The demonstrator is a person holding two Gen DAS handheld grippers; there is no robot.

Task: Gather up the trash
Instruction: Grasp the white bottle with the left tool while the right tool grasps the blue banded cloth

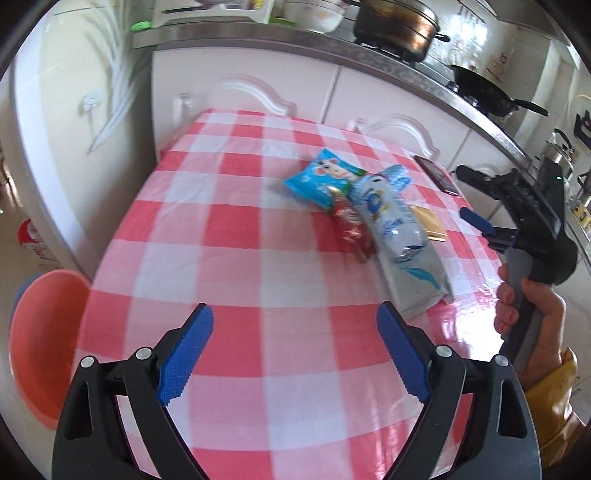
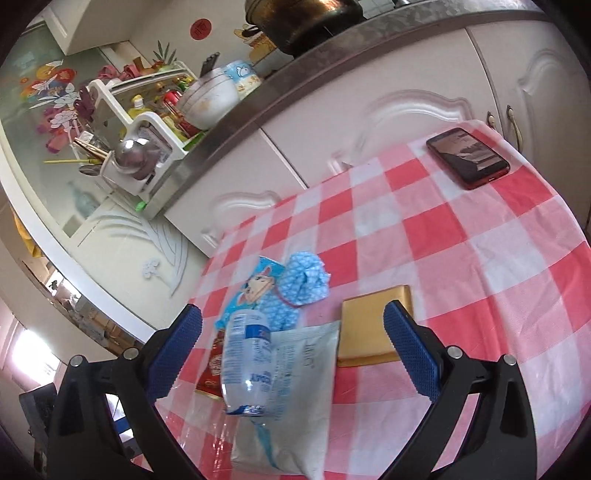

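A pile of trash lies on the red-and-white checked table (image 1: 229,229): a blue snack packet (image 1: 321,177), a red wrapper (image 1: 351,229), a crushed clear plastic bottle (image 1: 395,221) on a grey-white bag (image 1: 417,280), a crumpled blue patterned wrapper (image 2: 303,280) and a gold packet (image 1: 430,223). My left gripper (image 1: 295,354) is open and empty over the near table edge. My right gripper (image 2: 291,354) is open, its fingers either side of the bottle (image 2: 247,362) and bag (image 2: 295,398), not touching them. The right gripper also shows in the left wrist view (image 1: 476,199).
A pink bin (image 1: 40,343) stands on the floor left of the table. A dark phone (image 2: 467,157) lies at the table's far corner. White cabinets (image 1: 258,85) and a counter with pots (image 1: 395,26), a wok and a dish rack (image 2: 140,122) stand behind the table.
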